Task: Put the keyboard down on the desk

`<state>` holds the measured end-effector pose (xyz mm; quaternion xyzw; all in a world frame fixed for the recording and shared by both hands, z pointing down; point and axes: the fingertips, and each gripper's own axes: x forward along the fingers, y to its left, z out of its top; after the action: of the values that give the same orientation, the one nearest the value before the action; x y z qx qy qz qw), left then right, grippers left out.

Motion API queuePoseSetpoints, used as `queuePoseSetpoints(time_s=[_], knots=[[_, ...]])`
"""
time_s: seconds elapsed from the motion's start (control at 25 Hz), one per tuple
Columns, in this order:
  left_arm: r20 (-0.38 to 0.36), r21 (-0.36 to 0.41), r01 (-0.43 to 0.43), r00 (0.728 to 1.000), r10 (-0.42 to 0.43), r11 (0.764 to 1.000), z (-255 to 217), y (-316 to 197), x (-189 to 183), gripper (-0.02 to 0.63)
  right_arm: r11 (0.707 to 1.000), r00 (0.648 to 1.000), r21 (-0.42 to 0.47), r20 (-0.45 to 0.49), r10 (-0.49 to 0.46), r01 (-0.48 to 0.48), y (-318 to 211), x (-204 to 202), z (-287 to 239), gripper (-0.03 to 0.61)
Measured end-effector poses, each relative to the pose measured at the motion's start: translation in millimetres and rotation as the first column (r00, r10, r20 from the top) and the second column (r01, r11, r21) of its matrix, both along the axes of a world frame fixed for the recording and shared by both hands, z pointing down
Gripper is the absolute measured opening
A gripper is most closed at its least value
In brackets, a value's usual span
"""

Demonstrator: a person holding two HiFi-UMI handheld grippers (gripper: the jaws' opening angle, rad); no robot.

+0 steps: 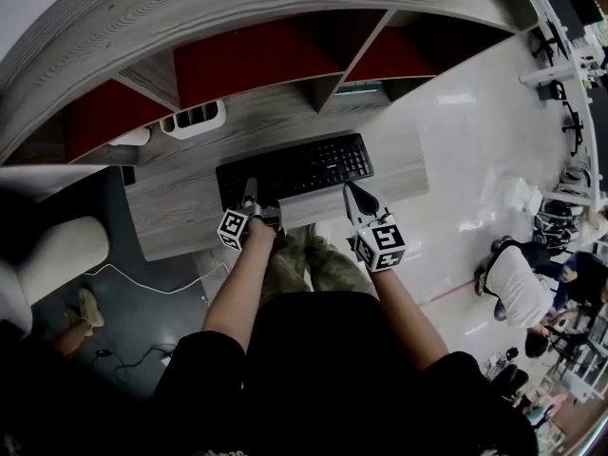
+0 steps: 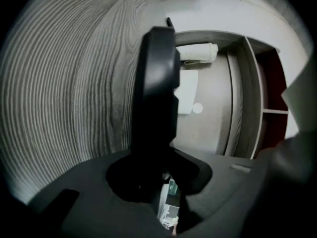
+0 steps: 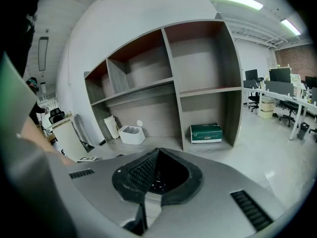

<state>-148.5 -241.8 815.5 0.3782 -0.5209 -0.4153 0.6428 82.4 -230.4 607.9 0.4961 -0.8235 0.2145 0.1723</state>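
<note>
A black keyboard [image 1: 294,167] lies lengthways along the front of the grey wood desk [image 1: 171,217]. My left gripper [image 1: 252,202] is at its front left edge. In the left gripper view the keyboard [image 2: 156,83] runs edge-on out of the left gripper [image 2: 153,167], whose jaws are shut on it, with the desk top [image 2: 59,93] beside it. I cannot tell whether the keyboard touches the desk. My right gripper [image 1: 359,198] points at the keyboard's front right corner. In its own view the right gripper [image 3: 157,152] has its jaw tips together, with nothing held.
A shelf unit with red-backed compartments [image 1: 256,60] stands at the desk's back. A white organizer [image 1: 195,119] sits on the desk and a green box [image 3: 206,133] in a lower compartment. A pale chair [image 1: 57,255] and floor cables [image 1: 142,278] are left; seated people [image 1: 532,283] are right.
</note>
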Motion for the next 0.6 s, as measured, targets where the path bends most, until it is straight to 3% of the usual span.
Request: queuePoseSetpoints(time_s=[0.4, 0.6], knots=[[0.061, -0.046, -0.104, 0.992, 0.107, 0.993, 7, 2, 2, 0.104, 0.997, 0.994, 0.012, -0.086, -0.070, 0.071, 11, -1, 9, 0.012], [0.147, -0.131, -0.263, 0.948, 0.281, 0.956, 9, 9, 14, 0.181, 0.996, 0.992, 0.014, -0.095, -0.088, 0.090, 17, 0, 8, 0.012]])
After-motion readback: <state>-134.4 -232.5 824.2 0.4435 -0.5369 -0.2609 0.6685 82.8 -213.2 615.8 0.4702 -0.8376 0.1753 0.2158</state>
